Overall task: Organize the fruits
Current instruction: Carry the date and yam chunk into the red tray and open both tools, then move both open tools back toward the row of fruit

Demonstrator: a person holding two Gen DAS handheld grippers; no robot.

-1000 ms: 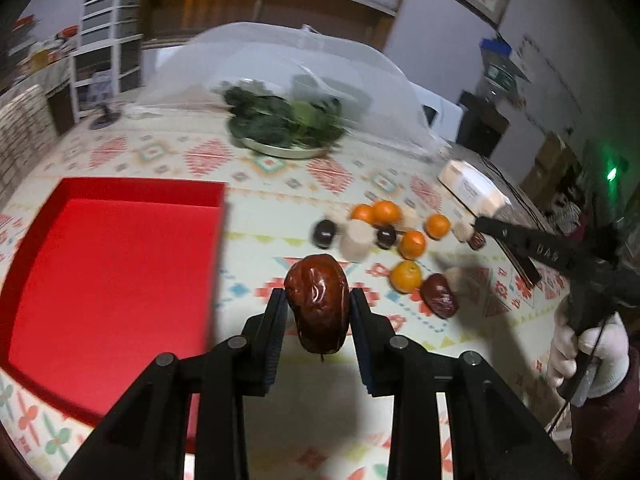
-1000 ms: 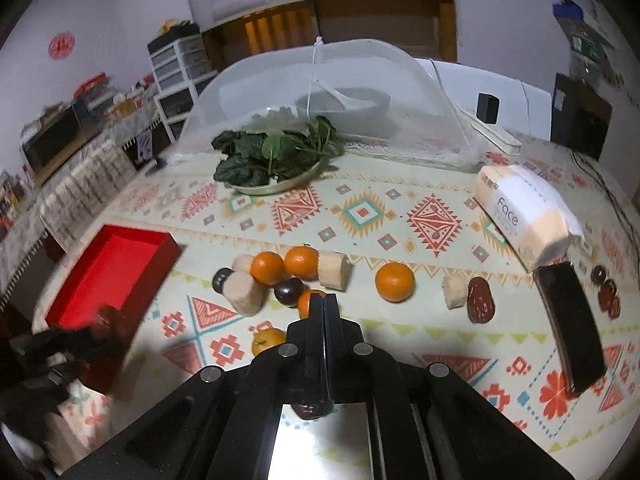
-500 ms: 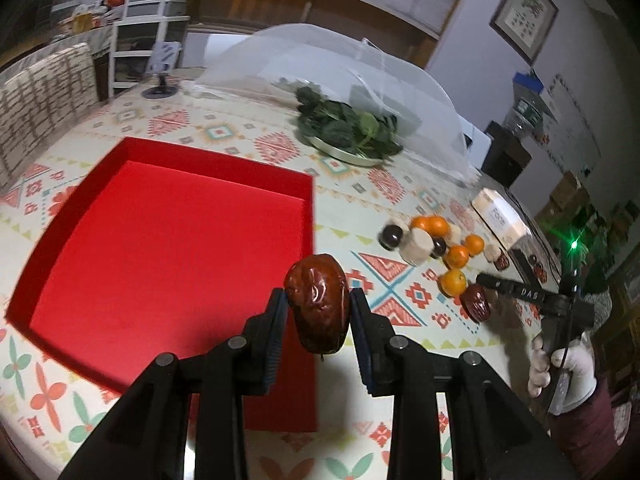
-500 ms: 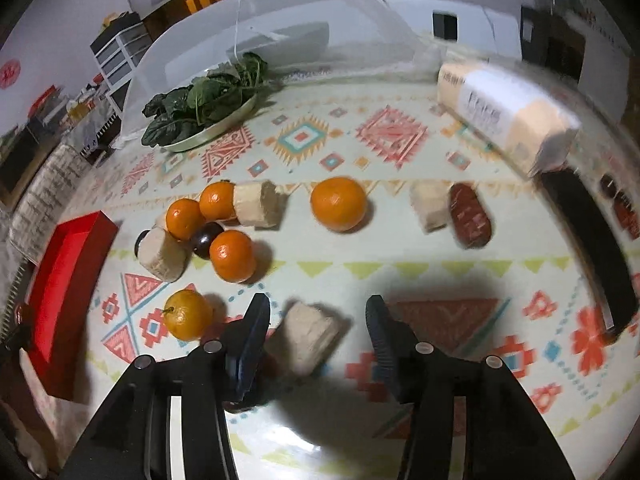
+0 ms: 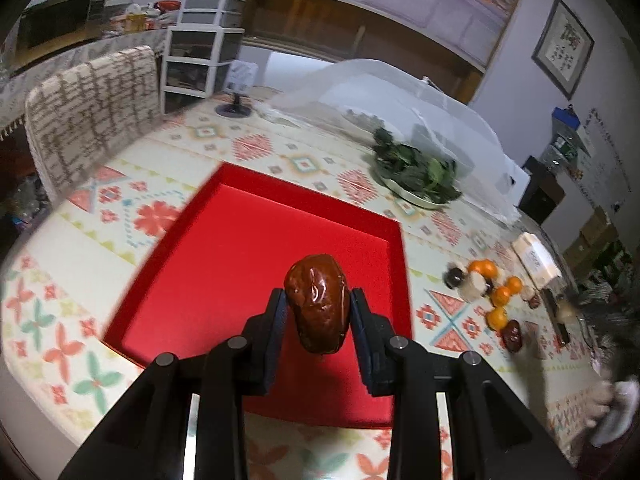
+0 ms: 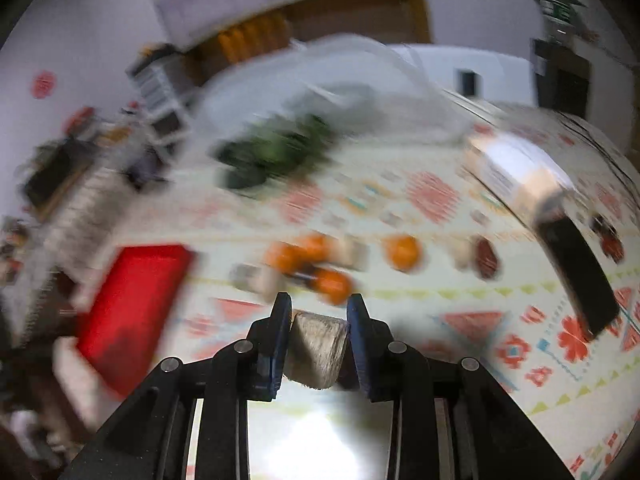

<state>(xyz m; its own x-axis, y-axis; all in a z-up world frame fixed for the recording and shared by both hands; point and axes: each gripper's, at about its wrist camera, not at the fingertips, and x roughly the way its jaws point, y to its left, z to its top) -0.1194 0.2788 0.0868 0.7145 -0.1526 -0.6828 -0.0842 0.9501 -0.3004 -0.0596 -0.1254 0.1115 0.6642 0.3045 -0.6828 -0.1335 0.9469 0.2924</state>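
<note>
My left gripper (image 5: 318, 310) is shut on a glossy brown date (image 5: 318, 302) and holds it above the near right part of the red tray (image 5: 224, 240). My right gripper (image 6: 318, 314) is shut on a pale beige chunk (image 6: 316, 346), lifted above the patterned cloth; this view is blurred by motion. Several oranges (image 5: 500, 296), dark fruits and beige chunks lie in a cluster right of the tray, with another brown date (image 5: 512, 334) near them. The tray (image 6: 132, 292) and oranges (image 6: 332, 284) also show in the right wrist view.
A plate of green leaves (image 5: 416, 176) sits beside a mesh food cover (image 5: 400, 108) at the back. A white tissue pack (image 6: 516, 176) and a black phone (image 6: 576, 276) lie at the right. A chair (image 5: 92, 108) stands at the table's left edge.
My left gripper carried the date left, from beside the tray to over it. My right gripper went from open around the beige chunk to shut on it, and lifted it.
</note>
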